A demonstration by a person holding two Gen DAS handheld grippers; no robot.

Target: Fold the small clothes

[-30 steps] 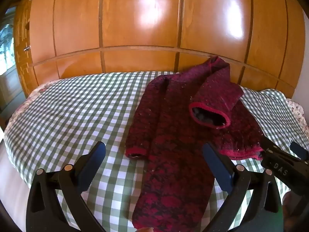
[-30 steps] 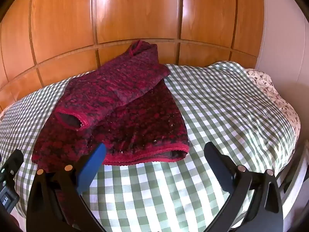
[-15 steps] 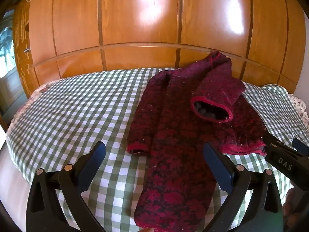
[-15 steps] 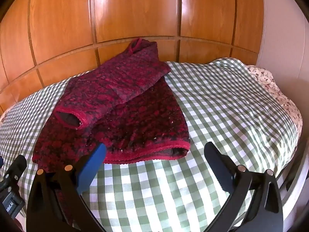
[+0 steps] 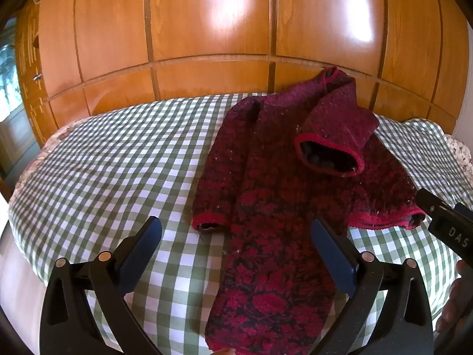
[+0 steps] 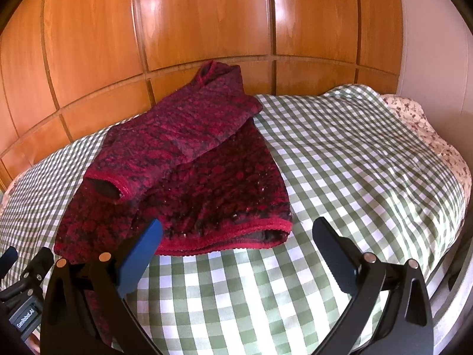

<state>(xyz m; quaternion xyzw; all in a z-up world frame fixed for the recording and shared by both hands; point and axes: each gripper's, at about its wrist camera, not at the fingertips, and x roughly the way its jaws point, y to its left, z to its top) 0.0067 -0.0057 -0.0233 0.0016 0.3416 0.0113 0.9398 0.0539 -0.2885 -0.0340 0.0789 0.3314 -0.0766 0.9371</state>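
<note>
A dark red patterned sweater lies flat on the green checked bedcover. One sleeve is folded across its body, with the open cuff facing me. The other sleeve lies straight along its left side. My left gripper hovers open over the sweater's near part, holding nothing. In the right wrist view the sweater is left of centre, its red hem nearest. My right gripper is open just in front of that hem, with nothing between its fingers.
Glossy wooden wardrobe panels stand right behind the bed. A floral sheet shows at the bed's far right corner. The right gripper's body and a hand sit at the left wrist view's right edge. The bed edge drops off at the left.
Both grippers have drawn back a little from the sweater, so more of its near end shows. Both stayed open, and the sweater has not moved.
</note>
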